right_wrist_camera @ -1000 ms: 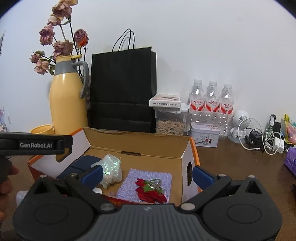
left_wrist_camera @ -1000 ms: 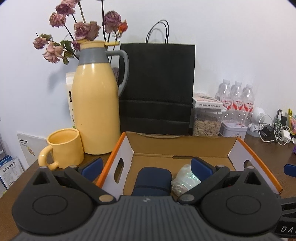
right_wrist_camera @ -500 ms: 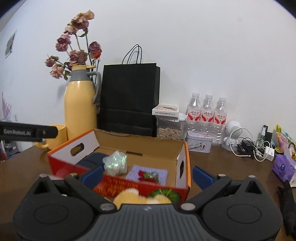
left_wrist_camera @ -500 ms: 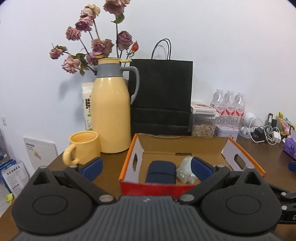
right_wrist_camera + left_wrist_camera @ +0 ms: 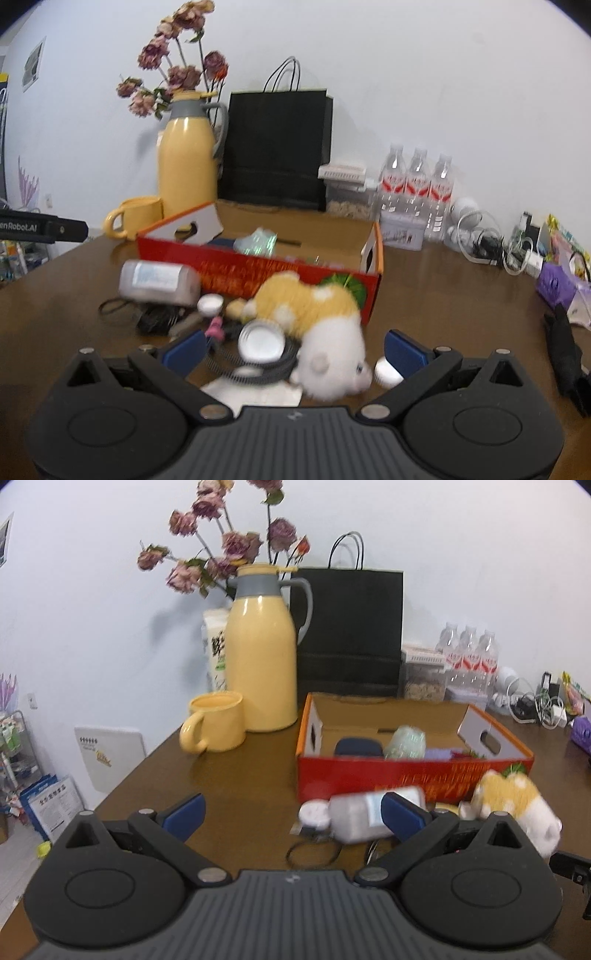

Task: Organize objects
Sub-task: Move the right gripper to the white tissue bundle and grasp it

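A red and orange cardboard box [image 5: 406,775] [image 5: 280,269] stands open on the brown table, holding a dark blue case [image 5: 358,746], a clear plastic wad [image 5: 406,740] and a purple cloth [image 5: 437,754]. In front of it lie a yellow and white plush toy [image 5: 317,321] [image 5: 517,805], a pale bottle on its side [image 5: 159,282] [image 5: 365,816], a round metal lid [image 5: 260,341], a coiled grey cable [image 5: 255,369] and black rings [image 5: 312,853]. My left gripper [image 5: 291,812] is open above bare table. My right gripper [image 5: 291,349] is open, its fingers either side of the plush and lid, back from them.
A yellow jug [image 5: 262,664] with dried flowers, a yellow mug [image 5: 216,722] and a black paper bag [image 5: 347,631] stand behind the box. Water bottles [image 5: 417,184], a tin, a jar and tangled chargers [image 5: 491,243] line the back right. A black object [image 5: 565,343] lies far right.
Both grippers have pulled back from over the box towards the table's front. The plush, bottle, lid and cable in front of the box have come into view.
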Demonstrator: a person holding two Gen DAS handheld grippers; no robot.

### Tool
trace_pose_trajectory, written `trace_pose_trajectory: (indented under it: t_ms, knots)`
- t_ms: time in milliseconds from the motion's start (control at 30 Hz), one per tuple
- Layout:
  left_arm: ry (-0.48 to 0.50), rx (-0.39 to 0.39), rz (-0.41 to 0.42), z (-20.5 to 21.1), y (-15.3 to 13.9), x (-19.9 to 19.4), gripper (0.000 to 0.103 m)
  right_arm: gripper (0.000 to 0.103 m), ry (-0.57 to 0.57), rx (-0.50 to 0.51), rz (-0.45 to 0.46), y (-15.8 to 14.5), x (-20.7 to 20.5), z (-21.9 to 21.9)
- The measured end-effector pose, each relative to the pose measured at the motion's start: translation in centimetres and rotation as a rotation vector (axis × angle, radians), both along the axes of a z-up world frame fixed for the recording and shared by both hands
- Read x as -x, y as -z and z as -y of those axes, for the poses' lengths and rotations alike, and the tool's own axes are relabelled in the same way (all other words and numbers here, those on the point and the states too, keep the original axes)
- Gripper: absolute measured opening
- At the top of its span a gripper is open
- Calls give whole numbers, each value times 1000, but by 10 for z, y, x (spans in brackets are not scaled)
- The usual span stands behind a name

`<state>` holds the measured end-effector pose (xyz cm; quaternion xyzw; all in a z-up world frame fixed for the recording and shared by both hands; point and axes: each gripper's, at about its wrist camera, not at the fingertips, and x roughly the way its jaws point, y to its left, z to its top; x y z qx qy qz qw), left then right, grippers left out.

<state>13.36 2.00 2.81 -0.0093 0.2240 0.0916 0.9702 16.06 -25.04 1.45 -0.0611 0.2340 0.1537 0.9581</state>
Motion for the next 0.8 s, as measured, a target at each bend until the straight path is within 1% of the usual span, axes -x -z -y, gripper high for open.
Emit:
trace_pose_trajectory:
  t_ms: [133,267,500,533,600,633,700,733,800]
  knots:
    - [-10,9,-33,-6,10,14,103,103,-4,-3,-71,14,5,-5]
    - [-2,16,-50,-10,15,28,103,103,13,-60,-142,21,1,-7]
    - [9,27,-71,-15,21,40,103,103,34,-81,-219,35,-10,-18]
    - [10,30,-73,-16,21,41,103,101,38,-92,-230,37,-12,-17]
    - [11,34,-78,-17,23,42,103,93,30,-125,-245,39,-14,-15]
    - [11,37,-80,-17,23,43,103,87,24,-138,-252,40,-15,-14]
    - [11,43,-84,-18,25,44,103,84,21,-136,-245,39,-13,-15]
    - [12,46,-86,-18,25,45,103,80,16,-135,-242,38,-12,-16]
    - [16,48,-90,-17,26,45,103,78,12,-138,-238,36,-11,-16]
